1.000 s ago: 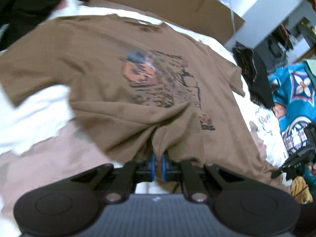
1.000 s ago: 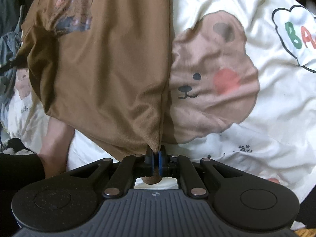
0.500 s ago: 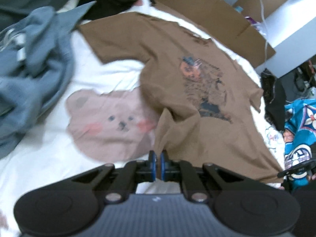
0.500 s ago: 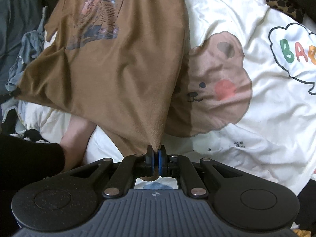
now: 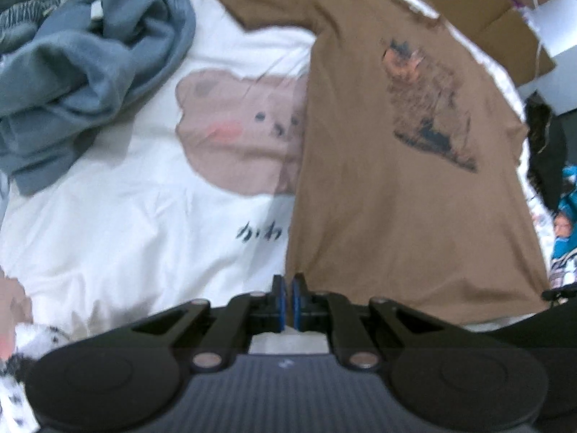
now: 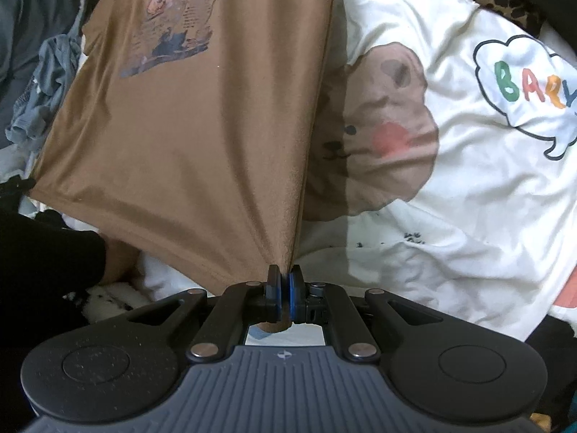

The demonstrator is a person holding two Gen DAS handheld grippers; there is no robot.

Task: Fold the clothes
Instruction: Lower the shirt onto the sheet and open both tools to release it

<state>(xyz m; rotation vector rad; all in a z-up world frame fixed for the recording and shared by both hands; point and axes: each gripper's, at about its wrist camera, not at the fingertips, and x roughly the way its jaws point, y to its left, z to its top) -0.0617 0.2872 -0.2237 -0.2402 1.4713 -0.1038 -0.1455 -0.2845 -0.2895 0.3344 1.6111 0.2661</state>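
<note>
A brown T-shirt [image 5: 389,187] with a dark printed picture on its front lies stretched out flat, print up, on a white bedsheet [image 5: 126,238] with bear drawings. My left gripper [image 5: 287,290] is shut on the shirt's bottom left hem corner. My right gripper [image 6: 284,281] is shut on the opposite bottom hem corner of the shirt [image 6: 194,137], and the cloth fans out taut from its jaws. The shirt's far sleeves and collar run off toward the top of both views.
A heap of grey-blue clothes [image 5: 83,57] lies left of the shirt. Cardboard [image 5: 479,3] stands behind the bed. Dark clothes [image 5: 544,151] and a blue patterned cloth [image 5: 566,223] lie at the right. A black-sleeved arm [image 6: 47,263] shows in the right wrist view.
Both grippers have pulled the hem back and apart. The shirt went from bunched and sagging to stretched flat and taut. The left view swung left, bringing the grey-blue heap and a bear drawing into sight.
</note>
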